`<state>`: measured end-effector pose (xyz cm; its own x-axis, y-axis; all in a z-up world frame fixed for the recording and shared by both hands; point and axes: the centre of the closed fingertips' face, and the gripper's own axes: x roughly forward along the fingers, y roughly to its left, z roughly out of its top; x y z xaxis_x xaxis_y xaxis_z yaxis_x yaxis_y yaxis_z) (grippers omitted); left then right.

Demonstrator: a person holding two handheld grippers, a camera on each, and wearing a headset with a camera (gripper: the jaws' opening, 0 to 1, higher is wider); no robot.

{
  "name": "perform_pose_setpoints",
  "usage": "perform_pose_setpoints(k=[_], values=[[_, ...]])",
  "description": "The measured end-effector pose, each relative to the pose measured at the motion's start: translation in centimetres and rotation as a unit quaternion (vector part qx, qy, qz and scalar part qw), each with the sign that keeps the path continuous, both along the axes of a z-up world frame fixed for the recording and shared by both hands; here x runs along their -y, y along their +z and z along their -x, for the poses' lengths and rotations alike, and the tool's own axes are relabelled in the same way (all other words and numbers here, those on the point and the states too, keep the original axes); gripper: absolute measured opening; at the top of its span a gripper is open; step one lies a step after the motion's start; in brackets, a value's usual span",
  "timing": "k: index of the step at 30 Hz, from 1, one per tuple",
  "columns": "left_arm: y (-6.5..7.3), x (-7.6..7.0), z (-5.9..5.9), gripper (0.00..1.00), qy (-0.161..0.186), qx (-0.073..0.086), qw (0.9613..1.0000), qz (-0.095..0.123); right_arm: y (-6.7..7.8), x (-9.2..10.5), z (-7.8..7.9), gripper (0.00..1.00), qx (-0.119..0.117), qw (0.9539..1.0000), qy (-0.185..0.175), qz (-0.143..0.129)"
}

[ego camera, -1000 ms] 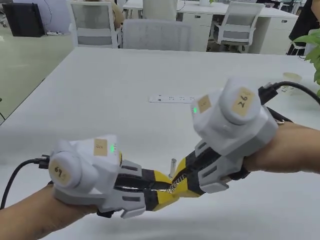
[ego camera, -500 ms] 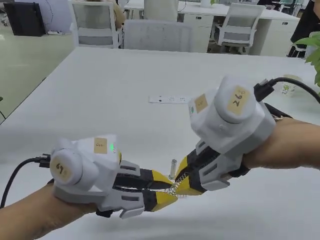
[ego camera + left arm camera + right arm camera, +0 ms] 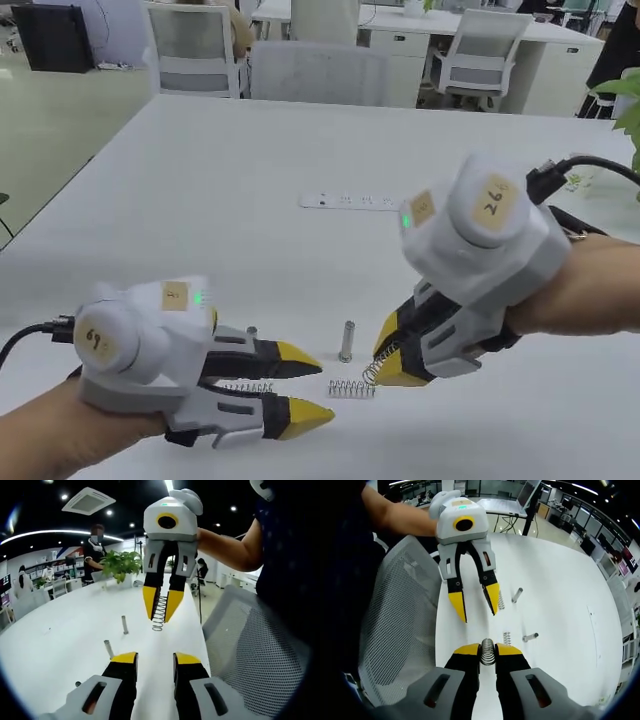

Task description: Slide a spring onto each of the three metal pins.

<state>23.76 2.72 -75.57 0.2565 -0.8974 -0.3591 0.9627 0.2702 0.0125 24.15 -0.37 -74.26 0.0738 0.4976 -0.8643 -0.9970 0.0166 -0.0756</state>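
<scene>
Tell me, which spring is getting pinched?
The spring between the right gripper's yellow tips. The other two lie loose on the white table: a spring beside the upright pin, and a spring by the left gripper.

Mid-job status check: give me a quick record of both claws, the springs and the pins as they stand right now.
left claw: open, empty
right claw: shut on a held spring
loose springs: two lying flat on the table, the second beside the left claw
pins: two upright, the other just beyond the left claw
fitted: neither of those pins carries a spring
</scene>
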Motion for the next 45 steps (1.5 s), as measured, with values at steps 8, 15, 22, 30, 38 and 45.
perform_pose_setpoints(k=[8, 15, 22, 30, 38, 45], values=[[0.1, -1.8, 0.3, 0.34, 0.031, -0.021, 0.9992, 0.013, 0.1, 1.1, -0.5, 0.09, 0.0, 0.9999, -0.011, 0.004], [-0.1, -3.2, 0.6, 0.41, 0.054, -0.035, 0.9977, 0.019, 0.0, 2.1, -1.1, 0.09, 0.002, 0.9997, -0.021, 0.012], [-0.4, -4.6, 0.8, 0.48, 0.084, -0.045, 0.9952, 0.025, 0.4, 3.2, -1.9, 0.09, 0.003, 0.9992, -0.036, 0.014], [-0.8, -6.0, 0.8, 0.52, 0.112, -0.05, 0.9918, 0.034, 0.8, 4.5, -2.9, 0.09, 0.006, 0.9985, -0.049, 0.023], [-1.0, -6.9, 0.9, 0.55, 0.132, -0.05, 0.9893, 0.037, 1.4, 5.7, -4.4, 0.09, 0.013, 0.9973, -0.061, 0.038], [-0.9, -7.7, 0.8, 0.54, 0.146, -0.049, 0.9871, 0.044, 1.3, 7.4, -6.3, 0.09, 0.018, 0.9951, -0.074, 0.063]])
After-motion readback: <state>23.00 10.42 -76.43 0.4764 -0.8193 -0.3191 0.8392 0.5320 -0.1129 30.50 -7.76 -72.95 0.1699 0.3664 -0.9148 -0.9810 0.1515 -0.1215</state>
